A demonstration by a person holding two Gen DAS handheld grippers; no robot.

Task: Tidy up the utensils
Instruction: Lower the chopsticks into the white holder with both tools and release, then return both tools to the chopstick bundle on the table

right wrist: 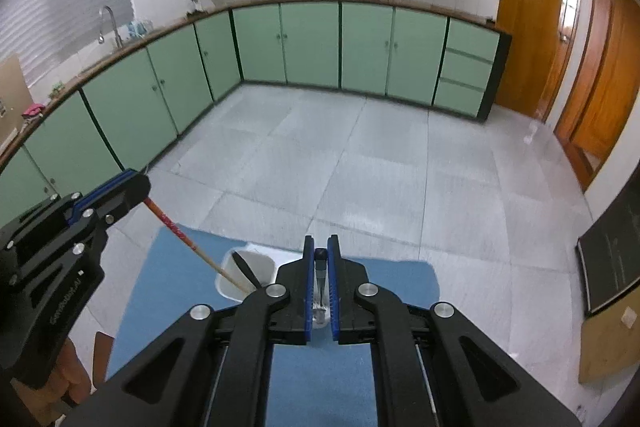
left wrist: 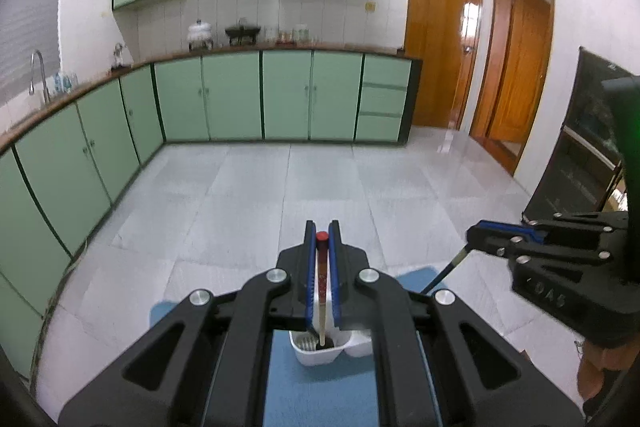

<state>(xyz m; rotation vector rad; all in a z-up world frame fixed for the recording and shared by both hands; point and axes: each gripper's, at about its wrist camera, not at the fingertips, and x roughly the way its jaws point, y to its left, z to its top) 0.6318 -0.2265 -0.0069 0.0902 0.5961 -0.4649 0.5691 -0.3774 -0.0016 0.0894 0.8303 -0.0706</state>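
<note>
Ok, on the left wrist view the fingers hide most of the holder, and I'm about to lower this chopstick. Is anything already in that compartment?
Observer: Yes. On the right wrist view a black utensil leans in the same compartment of the white holder that the chopstick reaches into.
Operator: And what is the right gripper carrying? I only see a dark handle.
Observer: The right gripper is shut on a black-handled utensil. Below the handle it looks like metal, and its end is hidden.
</note>
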